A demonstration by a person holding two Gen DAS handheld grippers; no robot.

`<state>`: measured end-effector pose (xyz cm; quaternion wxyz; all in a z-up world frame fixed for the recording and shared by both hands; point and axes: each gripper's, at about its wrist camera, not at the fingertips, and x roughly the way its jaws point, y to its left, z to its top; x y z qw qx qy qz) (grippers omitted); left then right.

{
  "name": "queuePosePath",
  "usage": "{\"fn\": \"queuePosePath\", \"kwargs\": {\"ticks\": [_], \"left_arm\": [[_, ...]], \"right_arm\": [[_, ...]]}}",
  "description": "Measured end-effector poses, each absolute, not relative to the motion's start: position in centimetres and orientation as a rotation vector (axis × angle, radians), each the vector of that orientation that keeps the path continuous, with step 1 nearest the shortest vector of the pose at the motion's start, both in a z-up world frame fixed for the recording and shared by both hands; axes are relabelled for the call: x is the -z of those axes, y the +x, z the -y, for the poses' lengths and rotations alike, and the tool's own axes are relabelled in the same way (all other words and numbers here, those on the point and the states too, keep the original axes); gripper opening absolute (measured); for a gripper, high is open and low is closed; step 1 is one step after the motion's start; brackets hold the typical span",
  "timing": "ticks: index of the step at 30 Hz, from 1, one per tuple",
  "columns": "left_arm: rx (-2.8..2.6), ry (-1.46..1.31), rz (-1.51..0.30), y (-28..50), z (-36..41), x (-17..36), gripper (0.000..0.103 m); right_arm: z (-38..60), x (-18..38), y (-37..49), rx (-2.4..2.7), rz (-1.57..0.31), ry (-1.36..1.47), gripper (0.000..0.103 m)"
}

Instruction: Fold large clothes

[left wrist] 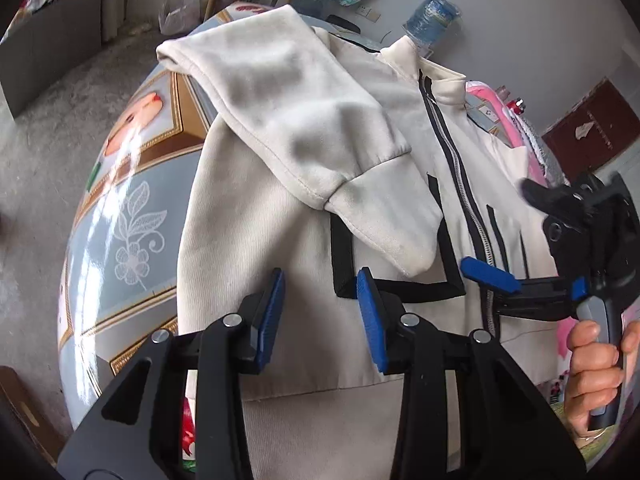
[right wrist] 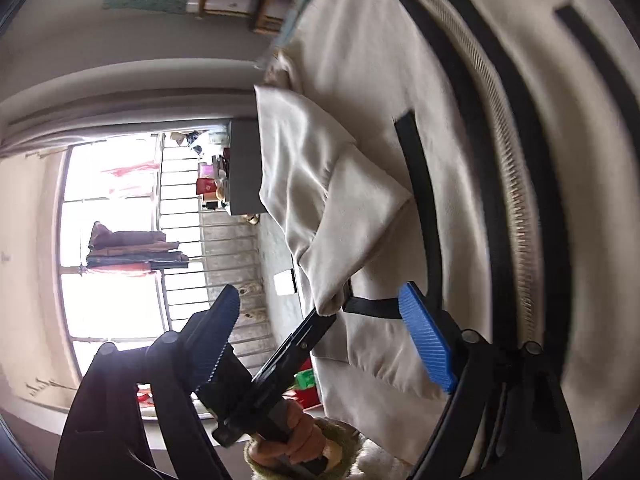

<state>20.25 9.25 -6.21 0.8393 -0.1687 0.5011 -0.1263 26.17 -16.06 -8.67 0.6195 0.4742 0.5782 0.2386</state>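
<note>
We see a cream jacket (left wrist: 280, 216) spread on the patterned table (left wrist: 120, 220), one sleeve (left wrist: 304, 128) folded across it, while our left gripper (left wrist: 320, 312) and right gripper (right wrist: 320, 344), both released and empty, should pinch its hem evenly.

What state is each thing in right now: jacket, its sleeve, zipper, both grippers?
Jacket: spread flat on the table, front up.
Sleeve: folded across the jacket front.
Zipper: closed.
Left gripper: open, nothing between its pads.
Right gripper: open, over the zipper, holding nothing.
</note>
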Motion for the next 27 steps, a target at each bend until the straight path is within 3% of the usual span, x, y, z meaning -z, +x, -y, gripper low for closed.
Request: {"fn": "queuePosePath", "kwargs": {"ticks": [6,12,21,24,27], "left_arm": [[0.248,-0.304,-1.027,19.6,-8.9,6.0,0.036],[0.238,-0.294,-1.020,20.2,-8.5,6.3,0.034],[0.197,-0.322,-1.035,20.1,-9.4,6.4,0.016],[0.183,-0.329,-1.036,20.0,-9.9,6.3,0.015],[0.161,-0.329,-1.030,19.8,-10.5,6.1,0.015]], "right_arm": [[13.9,9.8,27.6,-0.509,-1.351,1.054,0.056],[11.9,9.2,30.0,-0.474,-1.339,0.943,0.008],[16.2,-10.8,34.4,-0.550,-0.864,0.695,0.005],[22.6,-12.6,32.9,-0.463,-0.780,0.691,0.005],[28.3,-9.5,31.3,-0.344,-0.819,0.712,0.005]]}}
